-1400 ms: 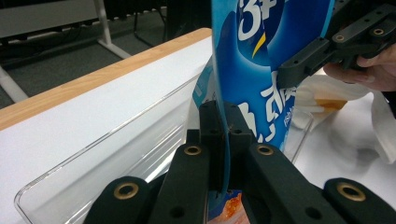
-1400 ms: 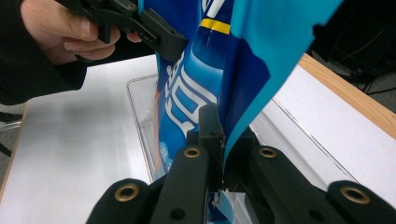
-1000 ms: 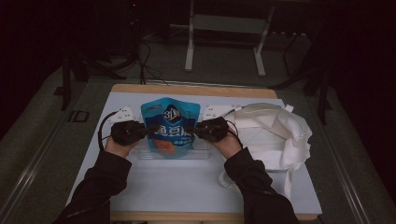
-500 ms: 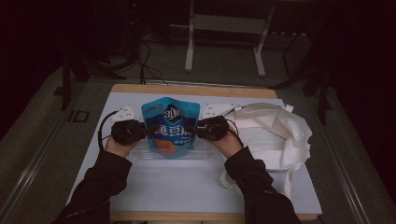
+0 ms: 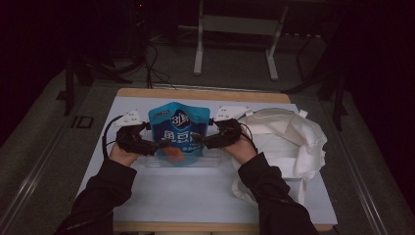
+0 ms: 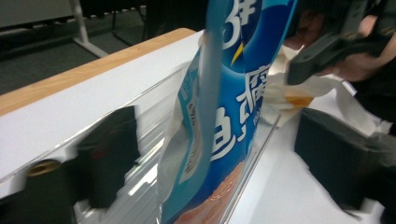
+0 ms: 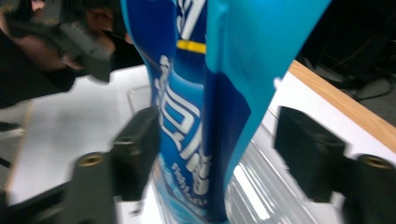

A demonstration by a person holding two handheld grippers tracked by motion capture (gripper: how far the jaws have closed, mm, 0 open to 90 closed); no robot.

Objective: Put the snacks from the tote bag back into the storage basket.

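Note:
A blue snack pouch (image 5: 178, 129) with white lettering stands upright in a shallow clear plastic tray (image 5: 211, 159) at the middle of the white table. My left gripper (image 5: 164, 144) is at the pouch's left edge and my right gripper (image 5: 198, 139) at its right edge. In the left gripper view the pouch (image 6: 233, 116) stands between two widely parted black jaws, so that gripper (image 6: 222, 158) is open. The right gripper view also has the pouch (image 7: 201, 116) between parted jaws, with one fingertip (image 7: 137, 149) close against it; this gripper (image 7: 222, 154) is open too.
A crumpled white cloth bag (image 5: 293, 142) lies on the table's right side, just past the person's right hand. Bare white tabletop (image 5: 195, 196) stretches toward the near edge. Dark floor, cables and a stand's legs (image 5: 198, 54) lie beyond the far wooden edge.
Hardly anything differs. Both grippers stay at the pouch's sides, and the pouch has shifted up very slightly in the tray.

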